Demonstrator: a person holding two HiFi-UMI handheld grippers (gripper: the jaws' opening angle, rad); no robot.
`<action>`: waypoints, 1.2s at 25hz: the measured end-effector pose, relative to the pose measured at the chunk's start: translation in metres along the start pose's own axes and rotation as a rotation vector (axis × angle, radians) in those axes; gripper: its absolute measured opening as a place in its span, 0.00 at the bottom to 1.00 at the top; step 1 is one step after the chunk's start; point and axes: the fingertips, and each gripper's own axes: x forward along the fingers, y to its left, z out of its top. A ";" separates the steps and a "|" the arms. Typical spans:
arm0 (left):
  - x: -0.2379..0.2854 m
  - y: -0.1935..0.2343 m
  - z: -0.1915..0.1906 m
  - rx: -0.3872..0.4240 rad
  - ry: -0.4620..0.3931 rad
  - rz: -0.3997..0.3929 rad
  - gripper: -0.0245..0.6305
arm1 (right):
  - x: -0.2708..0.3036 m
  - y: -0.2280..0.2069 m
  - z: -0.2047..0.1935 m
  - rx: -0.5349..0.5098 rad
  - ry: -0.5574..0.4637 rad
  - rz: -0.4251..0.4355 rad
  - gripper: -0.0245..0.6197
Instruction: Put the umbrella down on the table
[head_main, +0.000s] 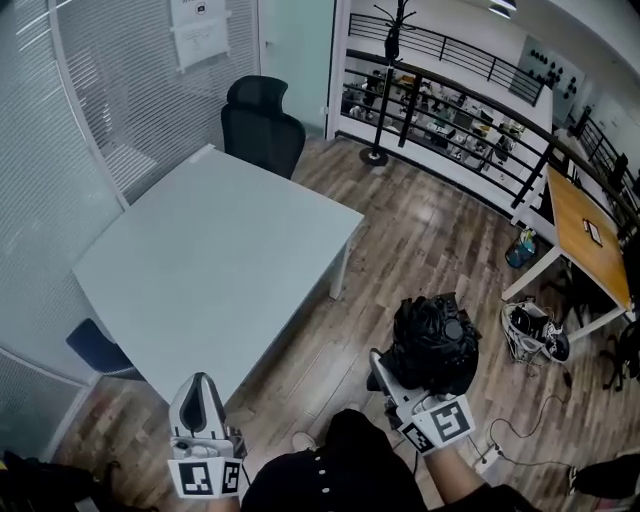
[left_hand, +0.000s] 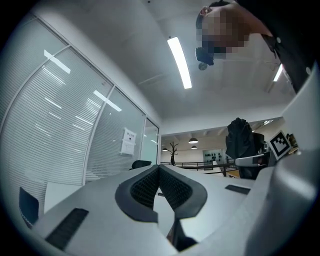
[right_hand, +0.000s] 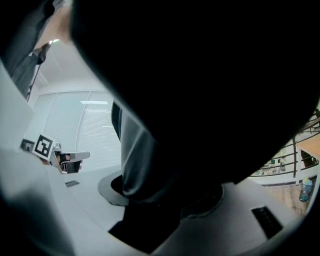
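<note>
A black folded umbrella (head_main: 435, 345) is held over the wooden floor, right of the pale table's (head_main: 200, 260) near corner. My right gripper (head_main: 400, 385) is shut on it from below. In the right gripper view the umbrella's dark fabric (right_hand: 200, 100) fills most of the picture and sits between the jaws. My left gripper (head_main: 200, 395) hangs by the table's near edge, shut, with nothing in it. In the left gripper view its pads (left_hand: 150, 185) meet at the tips, and the umbrella (left_hand: 240, 137) shows off to the right.
A black office chair (head_main: 262, 125) stands at the table's far side, and a blue chair (head_main: 95, 345) at its left. A coat stand (head_main: 385, 80) and a black railing (head_main: 450, 85) lie beyond. A wooden desk (head_main: 585, 235), shoes (head_main: 535, 330) and a floor cable (head_main: 520, 440) are on the right.
</note>
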 end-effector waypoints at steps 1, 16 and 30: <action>0.003 -0.001 -0.003 -0.002 0.005 -0.003 0.06 | 0.001 -0.002 -0.002 0.002 0.005 -0.003 0.43; 0.069 -0.018 -0.011 -0.003 0.014 -0.009 0.06 | 0.041 -0.053 0.000 0.007 0.011 0.007 0.43; 0.151 -0.031 -0.026 0.004 0.019 0.002 0.06 | 0.100 -0.116 -0.001 -0.006 0.016 0.037 0.43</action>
